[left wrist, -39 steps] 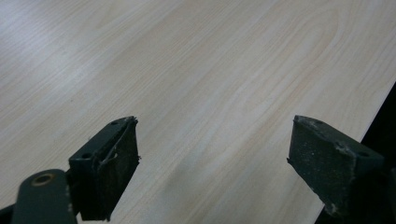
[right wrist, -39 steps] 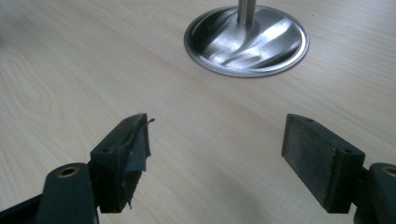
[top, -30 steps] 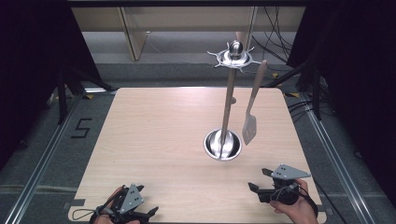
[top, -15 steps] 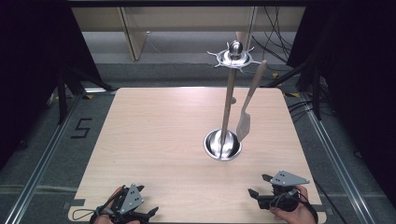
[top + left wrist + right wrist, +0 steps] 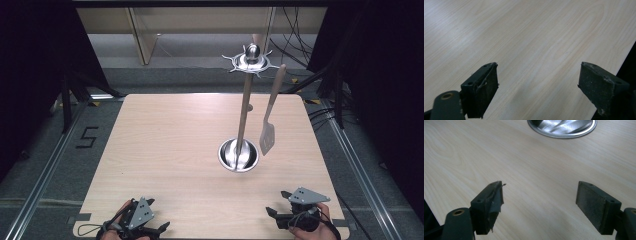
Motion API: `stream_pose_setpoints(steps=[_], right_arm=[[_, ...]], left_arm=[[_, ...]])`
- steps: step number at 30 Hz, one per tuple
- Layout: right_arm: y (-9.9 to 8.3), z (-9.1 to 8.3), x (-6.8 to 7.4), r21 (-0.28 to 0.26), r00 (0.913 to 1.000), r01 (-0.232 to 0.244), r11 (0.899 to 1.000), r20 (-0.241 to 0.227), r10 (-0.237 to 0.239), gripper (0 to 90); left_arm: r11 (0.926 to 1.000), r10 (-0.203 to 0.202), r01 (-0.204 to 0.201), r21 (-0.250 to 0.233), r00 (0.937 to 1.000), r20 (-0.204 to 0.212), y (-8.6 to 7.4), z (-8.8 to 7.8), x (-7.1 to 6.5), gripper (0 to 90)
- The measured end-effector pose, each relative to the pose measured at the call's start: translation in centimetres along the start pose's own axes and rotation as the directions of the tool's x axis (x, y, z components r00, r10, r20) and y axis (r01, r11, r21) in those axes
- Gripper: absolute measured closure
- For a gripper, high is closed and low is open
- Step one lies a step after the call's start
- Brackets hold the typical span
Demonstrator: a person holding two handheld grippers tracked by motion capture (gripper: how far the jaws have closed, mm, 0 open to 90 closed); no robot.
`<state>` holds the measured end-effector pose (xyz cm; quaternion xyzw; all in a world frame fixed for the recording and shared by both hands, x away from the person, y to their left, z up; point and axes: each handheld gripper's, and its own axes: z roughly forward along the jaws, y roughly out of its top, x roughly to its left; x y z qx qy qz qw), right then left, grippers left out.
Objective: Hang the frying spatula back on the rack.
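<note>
Table: light wood, w/ a steel rack standing right of centre, round base on the wood, hook crown at the top. Spatula hangs from the crown just beside the pole, blade down, prob. clear of the table. Right gripper sits at the near edge, jaws spread, nothing between them; base lies ahead of its fingers, well apart. Left gripper at near-left edge, jaws also spread, empty, over bare wood.
</note>
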<state>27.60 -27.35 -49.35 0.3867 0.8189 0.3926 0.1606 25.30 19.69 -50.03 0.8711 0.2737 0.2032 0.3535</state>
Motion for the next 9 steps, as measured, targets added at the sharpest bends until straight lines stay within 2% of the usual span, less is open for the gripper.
stream_pose_setpoints(steps=[2,5,7,9], right_arm=[[-0.04,0.1,-0.14,-0.003,0.9999,0.01,1.0,-0.014,-0.01,22.9],[-0.06,0.11,-0.07,0.002,0.9999,0.011,1.0,-0.004,-0.011,22.8],[-0.1,0.04,0.26,0.021,0.9994,-0.031,0.999,-0.012,0.032,22.8],[-0.08,0.08,0.04,0.006,0.9999,-0.009,1.0,-0.006,0.009,22.8]], left_arm=[[1.0,0.001,-0.001,0.0,1.0,0.0,-0.01,0.01,0.01,15.2],[1.0,0.002,-0.002,0.001,1.0,0.0,-0.01,0.01,0.01,15.2],[1.0,0.003,-0.003,0.002,1.0,-0.001,-0.02,0.01,0.01,15.2],[1.0,0.003,-0.003,0.001,1.0,-0.002,-0.02,0.01,0.02,15.2]])
